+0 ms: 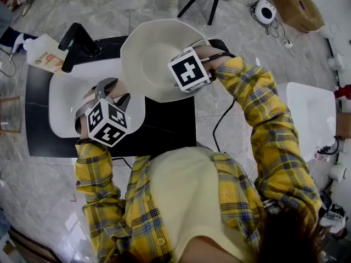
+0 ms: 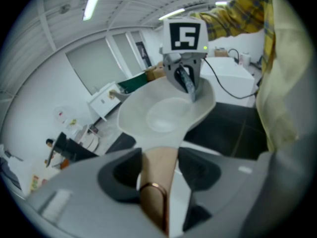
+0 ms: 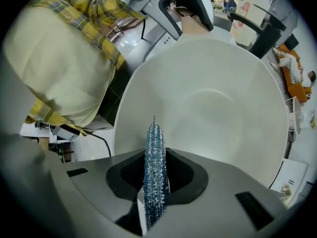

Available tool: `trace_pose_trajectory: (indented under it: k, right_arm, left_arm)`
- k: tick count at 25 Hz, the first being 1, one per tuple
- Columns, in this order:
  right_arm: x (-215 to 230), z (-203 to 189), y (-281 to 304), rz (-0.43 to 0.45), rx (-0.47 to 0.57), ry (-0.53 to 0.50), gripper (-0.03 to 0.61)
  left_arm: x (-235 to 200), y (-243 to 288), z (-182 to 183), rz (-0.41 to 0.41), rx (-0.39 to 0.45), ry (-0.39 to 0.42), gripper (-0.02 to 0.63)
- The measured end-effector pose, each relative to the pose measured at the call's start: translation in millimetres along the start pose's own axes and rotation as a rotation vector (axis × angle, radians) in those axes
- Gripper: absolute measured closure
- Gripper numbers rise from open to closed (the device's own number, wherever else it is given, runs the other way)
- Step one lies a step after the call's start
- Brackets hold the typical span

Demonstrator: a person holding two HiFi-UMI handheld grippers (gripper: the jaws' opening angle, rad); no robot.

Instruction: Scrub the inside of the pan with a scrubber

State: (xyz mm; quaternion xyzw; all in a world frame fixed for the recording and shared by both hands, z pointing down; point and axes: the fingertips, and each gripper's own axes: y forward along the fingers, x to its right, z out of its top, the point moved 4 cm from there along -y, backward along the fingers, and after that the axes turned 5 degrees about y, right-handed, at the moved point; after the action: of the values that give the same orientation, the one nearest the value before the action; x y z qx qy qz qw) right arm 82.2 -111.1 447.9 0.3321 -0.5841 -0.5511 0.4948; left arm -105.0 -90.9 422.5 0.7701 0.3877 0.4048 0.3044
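Note:
A white pan (image 1: pixel 151 59) is held up over the black counter by its wooden handle (image 2: pixel 157 175), which has a copper ring near its end. My left gripper (image 2: pixel 158 170) is shut on that handle. In the right gripper view the pan's pale inside (image 3: pixel 218 98) fills the frame. My right gripper (image 3: pixel 156 148) is shut on a blue glittery scrubber (image 3: pixel 153 167) and points steeply down at the pan's near side. The left gripper view shows the scrubber (image 2: pixel 188 83) at the pan's far rim; whether it touches I cannot tell.
A white sink (image 1: pixel 66 95) with a black faucet (image 1: pixel 77 43) lies under the left gripper, set in the black counter (image 1: pixel 164 127). A soap bottle (image 1: pixel 44 53) stands at the far left. A white table (image 1: pixel 312 114) stands to the right, a cardboard box (image 1: pixel 299 7) beyond it.

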Motion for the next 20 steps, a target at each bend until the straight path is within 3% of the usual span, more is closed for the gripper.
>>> trace_pose_trajectory:
  k: [6,20]
  right_arm:
    - [18,-6,4,-0.093,-0.056,-0.046,0.494]
    - [76,-23,2,-0.45,-0.134,-0.071,0.495]
  left_arm:
    - [0,0,0,-0.002,0.001,-0.004,0.38]
    - [0,-1,0,-0.01,0.0,-0.01,0.38]
